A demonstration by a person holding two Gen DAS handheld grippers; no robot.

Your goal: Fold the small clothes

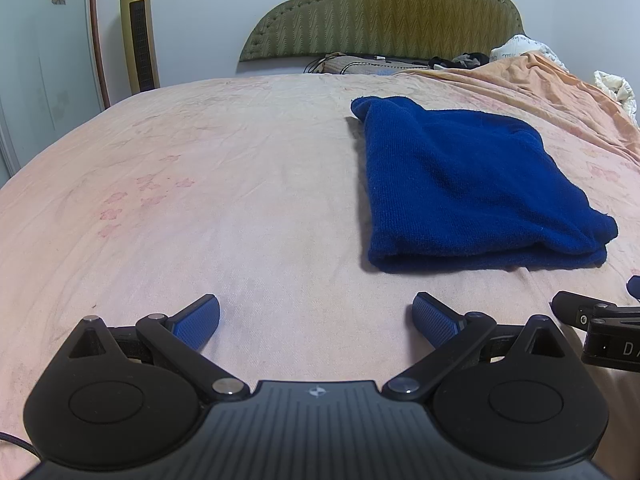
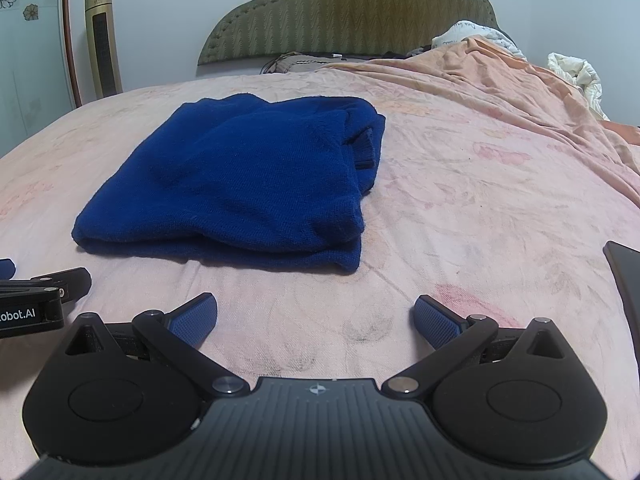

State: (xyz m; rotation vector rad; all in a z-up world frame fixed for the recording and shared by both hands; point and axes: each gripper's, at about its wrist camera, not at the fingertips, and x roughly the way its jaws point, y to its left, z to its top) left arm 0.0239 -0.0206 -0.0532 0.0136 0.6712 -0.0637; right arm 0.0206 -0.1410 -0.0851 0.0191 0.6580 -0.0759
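A dark blue knitted garment (image 1: pixel 472 188) lies folded into a thick rectangle on the pink bed sheet (image 1: pixel 200 184). In the right wrist view the same blue garment (image 2: pixel 248 184) sits ahead and to the left, a ribbed cuff showing at its right side. My left gripper (image 1: pixel 316 320) is open, low over the sheet, short of the garment and to its left, with nothing between its blue pads. My right gripper (image 2: pixel 316 318) is open too, just in front of the garment's near right corner. Each gripper's edge shows in the other's view.
A green padded headboard (image 1: pixel 384 12) stands at the far end, with pillows and a white quilt (image 2: pixel 576 72) beside it. An orange blanket (image 2: pixel 500 80) is rumpled at the far right. A gold tower fan (image 1: pixel 138 28) stands left of the bed. A dark flat object (image 2: pixel 624 276) lies at right.
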